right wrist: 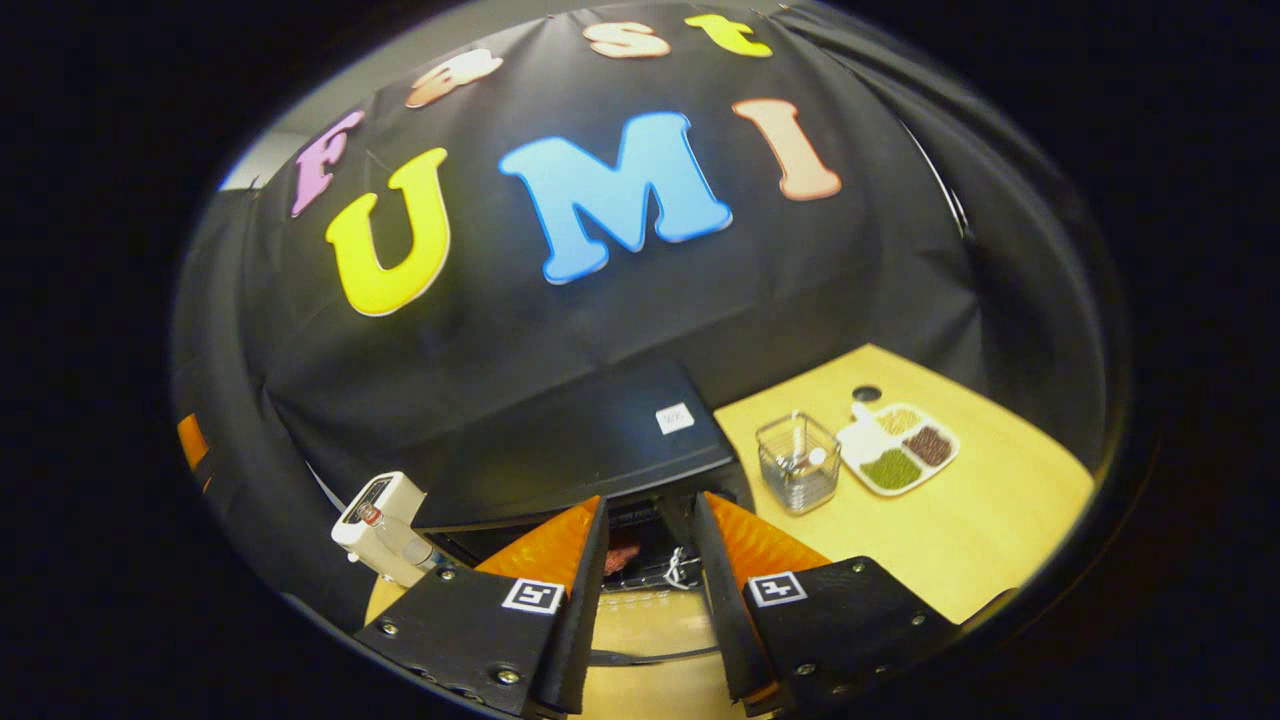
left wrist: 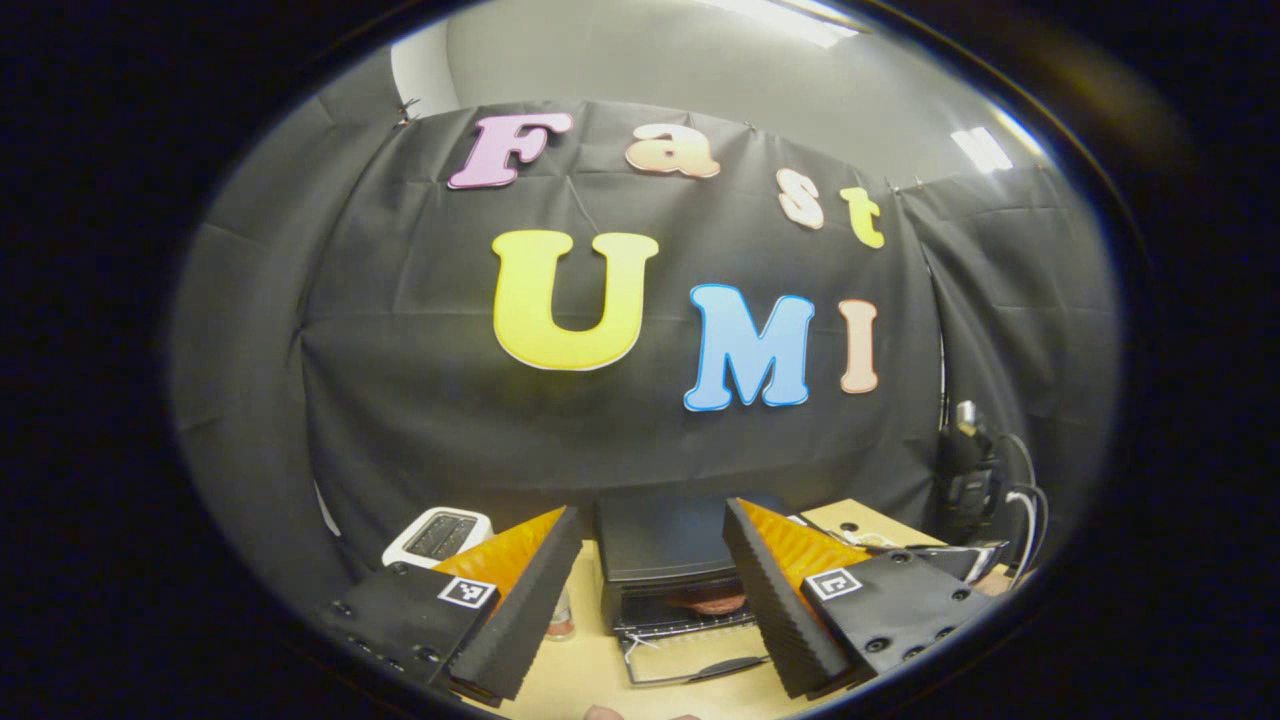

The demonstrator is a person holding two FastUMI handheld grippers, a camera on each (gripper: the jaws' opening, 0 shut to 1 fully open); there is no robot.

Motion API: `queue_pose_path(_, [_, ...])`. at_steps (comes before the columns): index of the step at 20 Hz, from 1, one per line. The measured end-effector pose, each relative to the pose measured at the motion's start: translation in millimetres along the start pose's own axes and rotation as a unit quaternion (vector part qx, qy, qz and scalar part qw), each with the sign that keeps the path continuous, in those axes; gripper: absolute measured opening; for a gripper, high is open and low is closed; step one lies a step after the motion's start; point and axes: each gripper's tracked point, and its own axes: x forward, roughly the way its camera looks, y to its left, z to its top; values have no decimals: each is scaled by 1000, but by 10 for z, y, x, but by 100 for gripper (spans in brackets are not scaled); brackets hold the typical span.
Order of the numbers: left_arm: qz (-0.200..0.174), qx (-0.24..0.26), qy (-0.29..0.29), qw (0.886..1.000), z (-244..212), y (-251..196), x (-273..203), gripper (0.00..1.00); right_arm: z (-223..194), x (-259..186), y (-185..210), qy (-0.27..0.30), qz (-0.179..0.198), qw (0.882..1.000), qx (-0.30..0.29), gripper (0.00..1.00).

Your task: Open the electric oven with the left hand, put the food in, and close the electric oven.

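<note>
Electric oven: black, on wooden surface, long axis crosswise, front facing the claws; door dropped flat toward viewer.
Food: reddish piece on the rack inside the oven.
Left claw: spread, holding nothing, oven at 12 o'clock.
Right claw: spread, holding nothing, oven mouth just ahead.
White toaster: at oven's 9 o'clock.
Glass box and sectioned tray: at 2 o'clock.
</note>
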Motion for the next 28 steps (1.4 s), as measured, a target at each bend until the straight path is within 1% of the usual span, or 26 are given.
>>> queue_pose_path(1, [-2,-1,1,1000,-4,-94,19,100,132,-115,-48,-15,2,1000,-18,53])
queue_pose_path(2, [-4,0,0,1000,17,-184,29,89,281,-241,-92,-30,3,999,-34,53])
queue_pose_path(3, [-5,1,-2,1000,35,-284,38,97,410,-350,-145,-46,4,998,-47,53])
queue_pose_path(4, [-6,2,-4,1000,57,-382,44,89,547,-457,-175,-60,6,997,-57,53])
queue_pose_path(7, [-9,11,-12,1000,79,-673,88,89,859,-693,-267,-86,20,994,-72,52])
queue_pose_path(8, [-9,16,-12,1000,79,-762,111,89,948,-762,-297,-91,21,993,-75,63])
queue_pose_path(9, [-9,18,-11,1000,65,-839,134,100,1020,-841,-340,-94,22,992,-76,59])
queue_pose_path(10, [-9,19,-10,1000,70,-909,151,100,1083,-889,-363,-97,24,992,-82,70])
queue_pose_path(12, [-8,22,-10,1000,81,-1020,177,100,1254,-942,-459,-123,19,988,-95,80])
queue_pose_path(13, [-4,24,-7,1000,60,-1057,187,100,1337,-1006,-454,-138,16,985,-99,90])
queue_pose_path(14, [1,26,-1,1000,36,-1082,194,100,1366,-1034,-472,-145,16,984,-104,90])
queue_pose_path(15, [6,26,3,1000,8,-1105,201,100,1373,-1073,-504,-149,17,983,-107,81])
queue_pose_path(16, [10,24,6,1000,-21,-1124,211,100,1389,-1098,-524,-153,16,982,-111,90])
queue_pose_path(18, [11,18,27,999,-152,-1196,230,100,1426,-1108,-565,-159,17,980,-123,90])
queue_pose_path(21, [11,8,70,997,-417,-1279,277,100,1397,-1081,-575,-151,28,981,-120,90])
queue_pose_path(24, [12,0,117,993,-713,-1313,319,99,1383,-1060,-619,-145,30,983,-110,90])
queue_pose_path(28, [15,-4,179,984,-1194,-1302,331,97,1393,-1004,-704,-145,26,982,-117,91])
